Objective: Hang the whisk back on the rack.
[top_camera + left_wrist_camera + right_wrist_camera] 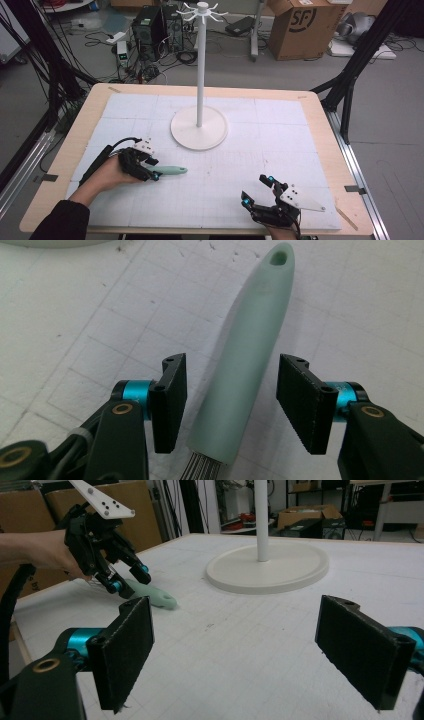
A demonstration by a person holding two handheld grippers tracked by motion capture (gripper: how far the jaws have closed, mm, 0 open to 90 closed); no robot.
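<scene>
Your left gripper straddles the green whisk handle lying on the table, pads not yet touching; your right gripper stands released, well apart.

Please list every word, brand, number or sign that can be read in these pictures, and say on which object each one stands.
"SF": printed in dark letters on the side of the cardboard box standing on the floor beyond the table.
No other text can be read; nothing is printed on the green handle, the white stand or the table.
</scene>
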